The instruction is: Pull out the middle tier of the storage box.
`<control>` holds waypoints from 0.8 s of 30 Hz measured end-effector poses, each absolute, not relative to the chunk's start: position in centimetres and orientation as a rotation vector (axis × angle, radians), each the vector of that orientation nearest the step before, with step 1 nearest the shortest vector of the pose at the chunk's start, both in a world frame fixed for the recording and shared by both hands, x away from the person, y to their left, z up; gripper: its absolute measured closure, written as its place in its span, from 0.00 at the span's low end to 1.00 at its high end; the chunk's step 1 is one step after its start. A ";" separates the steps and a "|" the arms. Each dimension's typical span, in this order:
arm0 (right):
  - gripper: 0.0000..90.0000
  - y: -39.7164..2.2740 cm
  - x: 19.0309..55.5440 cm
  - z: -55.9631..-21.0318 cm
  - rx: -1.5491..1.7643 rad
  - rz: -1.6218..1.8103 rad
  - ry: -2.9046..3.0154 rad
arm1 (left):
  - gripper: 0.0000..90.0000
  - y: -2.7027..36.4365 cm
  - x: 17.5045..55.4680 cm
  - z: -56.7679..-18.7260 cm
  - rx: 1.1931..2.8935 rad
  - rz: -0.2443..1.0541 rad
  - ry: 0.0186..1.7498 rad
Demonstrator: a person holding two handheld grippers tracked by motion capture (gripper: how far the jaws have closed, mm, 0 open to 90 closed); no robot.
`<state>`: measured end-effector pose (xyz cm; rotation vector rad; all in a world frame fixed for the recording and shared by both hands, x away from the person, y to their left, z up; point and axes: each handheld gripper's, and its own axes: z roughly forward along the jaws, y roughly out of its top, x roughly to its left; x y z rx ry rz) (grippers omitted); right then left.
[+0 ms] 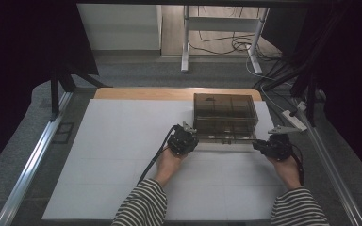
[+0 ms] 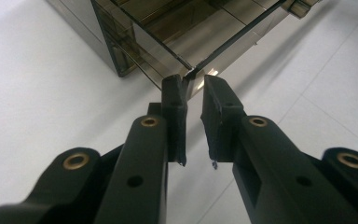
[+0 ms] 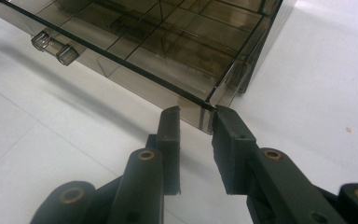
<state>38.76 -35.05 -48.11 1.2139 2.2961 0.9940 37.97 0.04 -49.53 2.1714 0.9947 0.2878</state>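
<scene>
Where the high view looks down: both claws sit at the near front of the drawer [image 1: 226, 137], which is pulled out of the smoky box [image 1: 224, 108]. The left gripper [image 1: 192, 135] is at one front corner and the right gripper [image 1: 258, 143] at the other.
Hands: the left hand [image 1: 169, 162] and right hand [image 1: 287, 170] are just behind their claws, with striped sleeves trailing back.
Left gripper view: up close, the left gripper [image 2: 193, 88] has its jaws drawn narrow. The drawer [image 2: 168, 28] has its corner right between the tips, and its dividers run on ahead.
Right gripper view: the right gripper [image 3: 196, 116] is likewise narrowed, with the drawer [image 3: 168, 42] corner between its tips. This view adds the clear handle [image 3: 53, 46], well off to the left jaw's side.
Left claw state: the corner is inside the gap, but I cannot tell whether the pads are pressing on it.
Right claw state: the right jaw looks to be against the corner wall. Again, I cannot tell whether this is a true clamp.
Thing's place: the drawer lies straight ahead of both claws, spanning the gap between them, with the box beyond it.
Edges: the thin top rim of the drawer meets each claw at tip height.
Open room: a wide white mat [image 1: 122, 165] stretches behind and outside the left claw. There is less mat outside the right claw before the mat edge. The wooden strip [image 1: 141, 93] lies far ahead, past the box.
</scene>
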 end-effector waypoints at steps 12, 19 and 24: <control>0.81 -35.3 37.9 -48.3 1.215 0.985 2.308 | 0.87 0.0 37.1 -49.8 2.183 0.268 0.979; 0.81 -35.5 37.4 -48.5 1.226 0.995 2.305 | 0.87 0.0 36.4 -50.1 2.191 0.263 0.970; 0.81 -35.6 37.1 -48.8 1.241 1.012 2.298 | 0.87 -0.1 36.4 -50.2 2.190 0.267 0.974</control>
